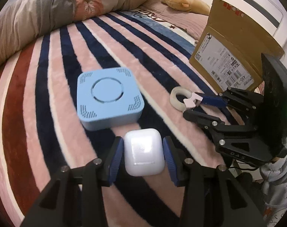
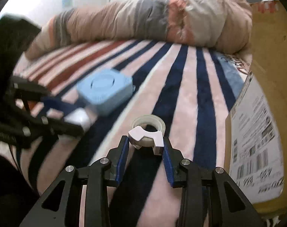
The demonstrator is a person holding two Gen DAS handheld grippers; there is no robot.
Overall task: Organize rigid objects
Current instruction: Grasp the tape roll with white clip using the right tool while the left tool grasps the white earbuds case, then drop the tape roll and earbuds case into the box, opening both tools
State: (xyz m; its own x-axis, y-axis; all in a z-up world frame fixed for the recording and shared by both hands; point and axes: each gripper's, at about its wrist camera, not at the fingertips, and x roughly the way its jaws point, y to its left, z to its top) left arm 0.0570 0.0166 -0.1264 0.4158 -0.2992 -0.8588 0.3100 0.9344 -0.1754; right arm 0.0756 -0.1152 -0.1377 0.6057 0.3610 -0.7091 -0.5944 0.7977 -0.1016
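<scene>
My left gripper (image 1: 143, 147) is shut on a white earbud case (image 1: 144, 154), its blue pads on both sides of it, just above the striped blanket. A light blue square box (image 1: 108, 98) lies just beyond it; it also shows blurred in the right wrist view (image 2: 105, 92). My right gripper (image 2: 145, 141) is shut on a white plastic clip (image 2: 146, 138), held over a roll of clear tape (image 2: 150, 123) on the blanket. The left wrist view shows the right gripper (image 1: 193, 101), the clip (image 1: 192, 99) and the tape roll (image 1: 179, 97).
A cardboard box (image 1: 228, 56) with a shipping label stands at the right, close to my right gripper; it also shows in the right wrist view (image 2: 266, 113). A rolled duvet (image 1: 49, 15) lies along the far side of the bed. A tan plush toy (image 1: 183, 1) lies at the back.
</scene>
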